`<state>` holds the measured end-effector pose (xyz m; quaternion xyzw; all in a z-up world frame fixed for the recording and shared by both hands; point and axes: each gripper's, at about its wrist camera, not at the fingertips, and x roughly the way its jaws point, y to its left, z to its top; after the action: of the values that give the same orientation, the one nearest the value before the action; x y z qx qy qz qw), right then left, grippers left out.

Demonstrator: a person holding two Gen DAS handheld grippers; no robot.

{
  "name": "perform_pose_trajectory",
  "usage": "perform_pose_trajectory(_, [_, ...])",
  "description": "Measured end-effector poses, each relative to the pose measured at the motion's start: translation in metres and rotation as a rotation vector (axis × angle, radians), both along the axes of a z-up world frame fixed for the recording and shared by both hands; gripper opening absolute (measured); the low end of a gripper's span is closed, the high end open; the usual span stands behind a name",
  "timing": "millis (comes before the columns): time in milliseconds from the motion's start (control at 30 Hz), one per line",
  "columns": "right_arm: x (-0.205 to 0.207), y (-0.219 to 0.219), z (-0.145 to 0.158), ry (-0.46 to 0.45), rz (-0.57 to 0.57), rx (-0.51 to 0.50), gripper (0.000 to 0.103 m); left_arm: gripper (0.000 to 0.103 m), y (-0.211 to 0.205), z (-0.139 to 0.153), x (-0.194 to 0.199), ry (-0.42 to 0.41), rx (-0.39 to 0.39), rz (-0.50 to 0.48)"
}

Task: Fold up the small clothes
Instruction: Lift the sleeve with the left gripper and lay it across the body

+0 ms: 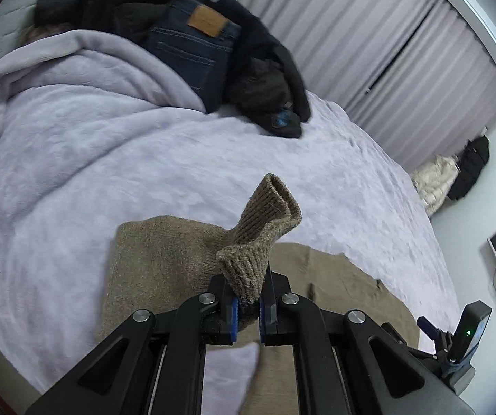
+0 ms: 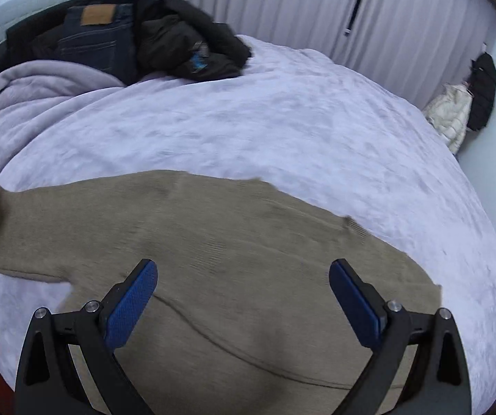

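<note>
My left gripper (image 1: 248, 306) pinches the ribbed cuff (image 1: 265, 228) of the tan sweater (image 2: 213, 242), which lies flat on the lavender bedspread (image 2: 299, 121); my right gripper (image 2: 244, 297) hovers over the body, jaws wide and empty. I judge the sleeve should travel toward 3 o'clock across the chest, kept low and taut, with the right pads pinning the shoulder fold.

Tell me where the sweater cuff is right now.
In the left wrist view, the cuff sits pinched in the left gripper, lifted above the sweater on the bed.
</note>
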<state>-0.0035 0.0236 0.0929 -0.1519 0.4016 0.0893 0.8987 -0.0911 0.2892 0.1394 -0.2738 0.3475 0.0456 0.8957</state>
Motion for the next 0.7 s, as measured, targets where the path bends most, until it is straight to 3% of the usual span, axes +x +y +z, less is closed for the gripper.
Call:
perform_pose_trajectory(100, [-0.004, -0.076, 0.007, -0.025, -0.128, 0.032, 0.1, 0.008, -0.08, 0.014, 0.025, -0.014, 0.046, -0.148])
perform_pose_trajectory(233, [-0.014, -0.146, -0.009, 0.015, -0.225, 0.063, 0.1, 0.008, -0.192, 0.021, 0.057, -0.016, 0.092, -0.326])
perform_pose_trajectory(433, [-0.031, -0.204, -0.036, 0.06, -0.286, 0.083, 0.1, 0.008, -0.338, -0.018, 0.093, 0.075, 0.163, -0.545])
perform_pose_trajectory(533, [-0.039, -0.23, -0.045, 0.071, -0.31, 0.091, 0.1, 0.008, -0.381, -0.049, 0.108, 0.144, 0.168, -0.607])
perform_pose_trajectory(700, [-0.052, -0.254, -0.055, 0.08, -0.311, 0.125, 0.1, 0.009, -0.393, -0.085, 0.111, 0.199, 0.158, -0.649])
